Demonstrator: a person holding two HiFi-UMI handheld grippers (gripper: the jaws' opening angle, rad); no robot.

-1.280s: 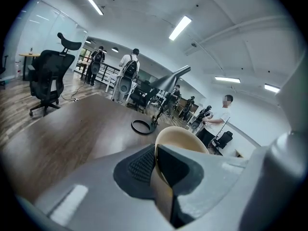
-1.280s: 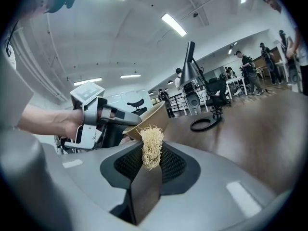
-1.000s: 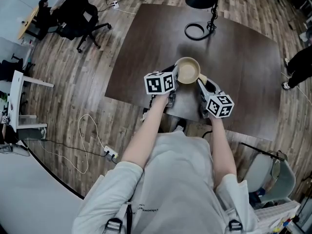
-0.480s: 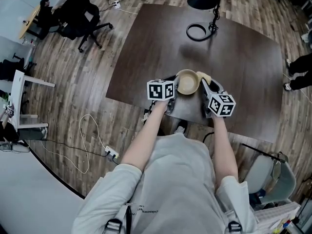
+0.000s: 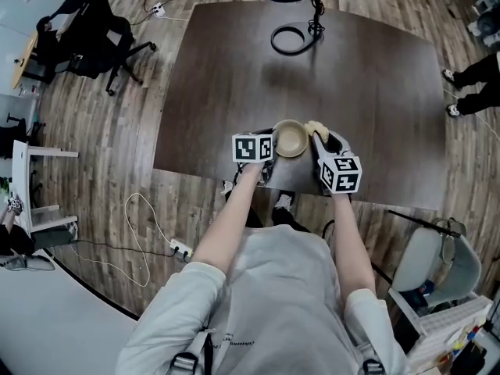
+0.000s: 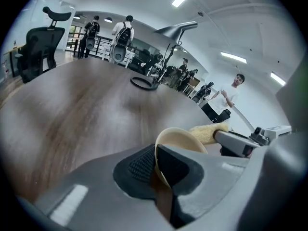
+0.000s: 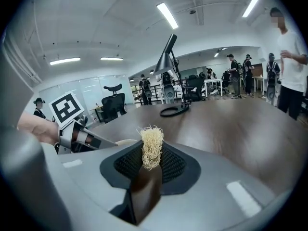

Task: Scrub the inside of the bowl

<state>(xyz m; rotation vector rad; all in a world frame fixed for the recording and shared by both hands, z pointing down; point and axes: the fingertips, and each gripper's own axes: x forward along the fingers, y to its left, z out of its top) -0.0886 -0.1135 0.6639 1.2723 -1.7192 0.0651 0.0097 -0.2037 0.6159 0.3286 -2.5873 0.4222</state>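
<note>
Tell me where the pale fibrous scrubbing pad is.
In head view the pale fibrous scrubbing pad sits right of the tan bowl, pinched in the right gripper; the left gripper clamps the bowl's rim near the front edge of the dark table.

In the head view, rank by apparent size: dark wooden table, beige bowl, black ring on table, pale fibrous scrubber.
1. Dark wooden table
2. Black ring and beige bowl, about alike
3. Pale fibrous scrubber
</note>
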